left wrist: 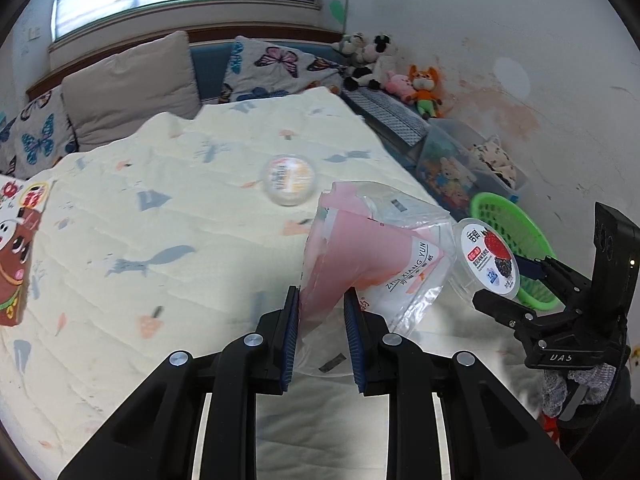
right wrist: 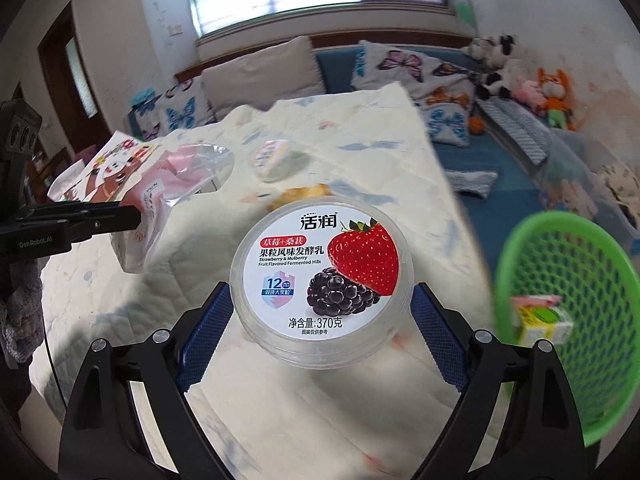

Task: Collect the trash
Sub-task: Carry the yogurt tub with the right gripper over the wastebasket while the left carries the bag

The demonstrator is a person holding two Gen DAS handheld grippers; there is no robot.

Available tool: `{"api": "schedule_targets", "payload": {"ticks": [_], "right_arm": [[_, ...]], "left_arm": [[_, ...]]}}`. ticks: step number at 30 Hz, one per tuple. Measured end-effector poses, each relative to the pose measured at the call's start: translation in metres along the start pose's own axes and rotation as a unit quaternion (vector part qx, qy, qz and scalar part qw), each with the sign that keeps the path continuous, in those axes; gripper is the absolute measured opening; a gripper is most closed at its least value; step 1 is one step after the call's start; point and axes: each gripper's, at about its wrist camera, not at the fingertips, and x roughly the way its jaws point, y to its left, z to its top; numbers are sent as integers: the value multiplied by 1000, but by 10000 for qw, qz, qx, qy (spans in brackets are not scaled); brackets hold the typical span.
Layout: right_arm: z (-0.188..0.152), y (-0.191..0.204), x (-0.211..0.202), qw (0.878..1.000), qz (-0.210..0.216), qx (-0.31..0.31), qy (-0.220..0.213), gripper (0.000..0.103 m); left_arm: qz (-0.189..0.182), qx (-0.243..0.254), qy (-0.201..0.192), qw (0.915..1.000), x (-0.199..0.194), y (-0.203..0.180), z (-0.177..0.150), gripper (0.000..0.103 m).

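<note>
A: What is nearest in the left wrist view?

B: The left claw (left wrist: 322,304), its ribbed blue pads pinching a crinkled clear plastic bag with a pink printed panel (left wrist: 360,256). The bag is lifted above the bed and sticks up and away from the pads.

A: And the right claw?

B: The right claw (right wrist: 322,308) is spread wide but not idle: its blue textured pads press on both sides of a round clear plastic yogurt tub with a strawberry and mulberry label on its lid (right wrist: 324,276). The tub is held clear of the bed, lid facing the camera.

A: Where could the trash go?

B: On the right, just beyond the bed's edge, a green plastic mesh basket (right wrist: 592,280) sits tilted toward the camera. Inside it lies a small yellow and green carton with a pink top (right wrist: 540,318). It looks blurred, so I cannot read more.

A: What lies on the bed?

B: The cream quilted bedspread with small fish and carrot prints (left wrist: 160,216) carries a second round clear tub with an orange and white label (left wrist: 289,178), farther off near the middle. At the far left lies a flat snack bag printed with a cartoon bear (left wrist: 16,256). Beyond the held tub there is a small yellowish scrap (right wrist: 304,194); I cannot tell what it is.

A: And farthest away?

B: Butterfly-print pillows (left wrist: 276,68) and a plain beige pillow (left wrist: 132,84) against the headboard, with plush toys (left wrist: 400,76) lined up on the right along the wall.
</note>
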Motion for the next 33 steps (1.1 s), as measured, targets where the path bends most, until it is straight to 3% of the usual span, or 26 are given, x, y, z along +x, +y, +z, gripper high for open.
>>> {"api": "schedule_targets", "payload": {"ticks": [19,33], "right_arm": [[-52,-156,-63,9875,-1116,1108,-89,89],[-73,-214,-73,9786,-1281,1612,-76,92]], "left_arm": [[-604,682,224,9956,50,-149,33,22],[-823,978,522,9904,99,-229,58,22]]}}
